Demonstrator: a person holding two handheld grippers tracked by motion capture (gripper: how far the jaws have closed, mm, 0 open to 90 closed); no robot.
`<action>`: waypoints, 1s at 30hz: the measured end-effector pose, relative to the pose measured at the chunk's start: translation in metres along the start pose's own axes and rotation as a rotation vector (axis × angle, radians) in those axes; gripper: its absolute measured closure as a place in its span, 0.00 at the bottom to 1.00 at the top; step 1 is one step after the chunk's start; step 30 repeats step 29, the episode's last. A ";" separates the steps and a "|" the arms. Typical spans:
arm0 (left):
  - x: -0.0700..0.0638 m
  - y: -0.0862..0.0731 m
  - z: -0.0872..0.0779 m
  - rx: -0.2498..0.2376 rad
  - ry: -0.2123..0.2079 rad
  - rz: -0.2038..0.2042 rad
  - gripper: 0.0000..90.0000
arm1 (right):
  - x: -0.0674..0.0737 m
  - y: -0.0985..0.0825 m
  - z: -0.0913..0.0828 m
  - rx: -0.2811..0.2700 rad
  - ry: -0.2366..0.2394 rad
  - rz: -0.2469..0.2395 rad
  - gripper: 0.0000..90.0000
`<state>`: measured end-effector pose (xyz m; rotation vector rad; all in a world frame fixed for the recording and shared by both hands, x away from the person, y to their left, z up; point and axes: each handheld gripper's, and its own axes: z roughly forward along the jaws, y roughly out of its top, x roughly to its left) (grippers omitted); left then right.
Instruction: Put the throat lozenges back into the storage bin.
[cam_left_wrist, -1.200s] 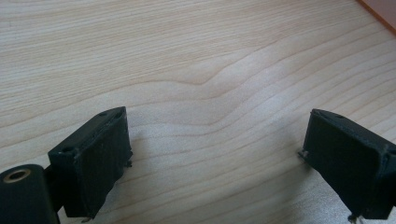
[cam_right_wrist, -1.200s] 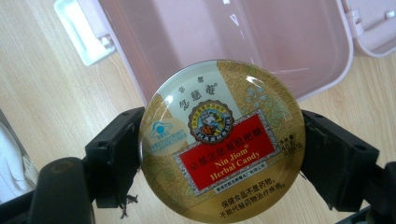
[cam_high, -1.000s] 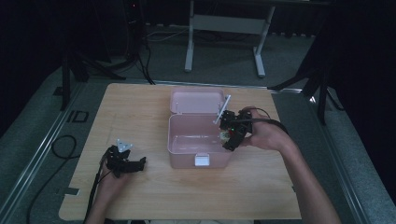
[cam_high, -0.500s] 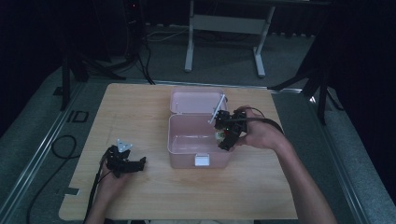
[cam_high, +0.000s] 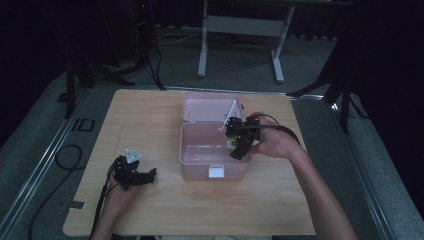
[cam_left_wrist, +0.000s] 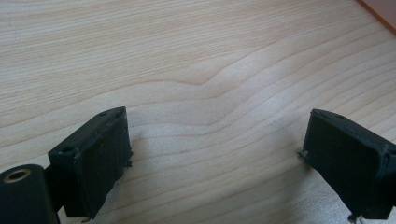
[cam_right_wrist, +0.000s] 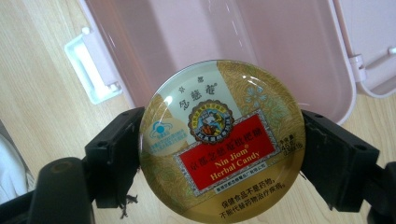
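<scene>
A: Since the right gripper (cam_right_wrist: 219, 154) has its jaws clamped on the tin's (cam_right_wrist: 223, 140) rim, one on each side, I can carry it flat with the label facing the camera. Just beyond it is the open box (cam_right_wrist: 243, 42), its latch (cam_right_wrist: 91, 65) off to one side.

B: So the tin is over the box?

A: At its near edge, I'd judge; in the high view the gripper (cam_high: 239, 145) hangs at the box's (cam_high: 200, 155) right wall, likely for lowering it in.

B: And your other hand?

A: The left gripper (cam_left_wrist: 215, 163) rests on the table (cam_left_wrist: 187, 56), jaws wide apart and empty, well clear of the box.

B: Anything changed?

A: The right hand has crept a little toward the box; the left has stayed put.
</scene>
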<state>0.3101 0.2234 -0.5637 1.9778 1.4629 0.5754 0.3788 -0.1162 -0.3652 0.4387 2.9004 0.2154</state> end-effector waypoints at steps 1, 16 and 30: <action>0.000 0.000 0.000 0.000 0.000 0.000 0.09 | 0.000 0.000 0.000 -0.001 0.001 0.003 0.22; 0.000 0.000 0.000 0.002 -0.004 0.004 0.09 | -0.006 -0.006 -0.004 -0.012 -0.053 0.023 0.14; 0.000 0.000 0.000 0.001 -0.004 0.005 0.09 | -0.005 -0.039 -0.009 -0.085 -0.075 0.120 0.15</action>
